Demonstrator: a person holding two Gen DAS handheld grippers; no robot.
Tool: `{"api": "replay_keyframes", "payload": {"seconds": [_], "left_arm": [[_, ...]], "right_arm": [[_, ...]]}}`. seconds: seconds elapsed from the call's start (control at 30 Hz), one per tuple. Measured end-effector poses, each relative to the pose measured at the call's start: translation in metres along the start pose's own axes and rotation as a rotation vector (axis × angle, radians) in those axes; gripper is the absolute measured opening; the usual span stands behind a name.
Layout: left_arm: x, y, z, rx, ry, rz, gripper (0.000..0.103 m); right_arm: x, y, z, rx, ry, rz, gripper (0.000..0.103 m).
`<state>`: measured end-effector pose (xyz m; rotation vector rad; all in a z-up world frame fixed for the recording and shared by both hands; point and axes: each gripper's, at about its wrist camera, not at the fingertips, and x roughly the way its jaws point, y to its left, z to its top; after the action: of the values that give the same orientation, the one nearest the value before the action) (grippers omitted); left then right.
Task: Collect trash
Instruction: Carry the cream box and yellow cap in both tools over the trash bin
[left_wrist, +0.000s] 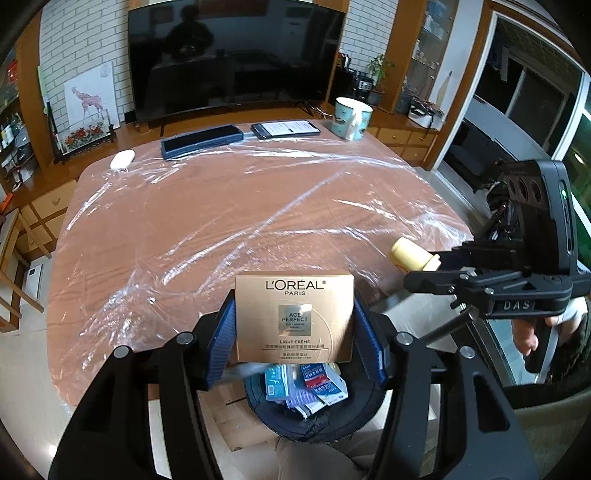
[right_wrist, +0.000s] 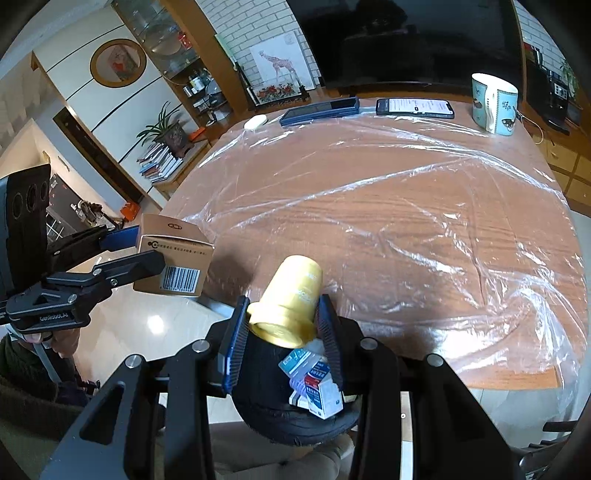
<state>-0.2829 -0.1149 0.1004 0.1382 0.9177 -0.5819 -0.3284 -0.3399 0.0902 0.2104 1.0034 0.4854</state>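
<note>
my left jaws clamp the box, my right jaws clamp the bottle, both just above the bin at 6 o'clock. i'd centre each over the rim before letting go, box first.

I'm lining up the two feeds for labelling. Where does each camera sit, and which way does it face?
Left wrist: on the left gripper, facing across the table to the TV; it clamps the L'Oréal box; the right gripper is alongside.
Right wrist: on the right gripper, same heading, clamping the yellow bottle; a hand shows.
Shared: black bin, mug.
</note>
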Motion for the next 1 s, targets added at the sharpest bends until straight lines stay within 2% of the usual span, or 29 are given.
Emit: {"api": "replay_keyframes", "payload": {"seconds": [0.57, 1.0], "left_arm": [[-0.002, -0.033, -0.026, 0.063, 0.054, -0.065, 0.059], [0.018, -0.043, -0.052, 0.073, 0.144, -0.090, 0.059]], "right_arm": [[0.000, 0.006, -0.030, -0.014, 0.060, 0.032, 0.038], [0.005, 0.012, -0.053, -0.047, 0.114, 0.032, 0.038]]}}
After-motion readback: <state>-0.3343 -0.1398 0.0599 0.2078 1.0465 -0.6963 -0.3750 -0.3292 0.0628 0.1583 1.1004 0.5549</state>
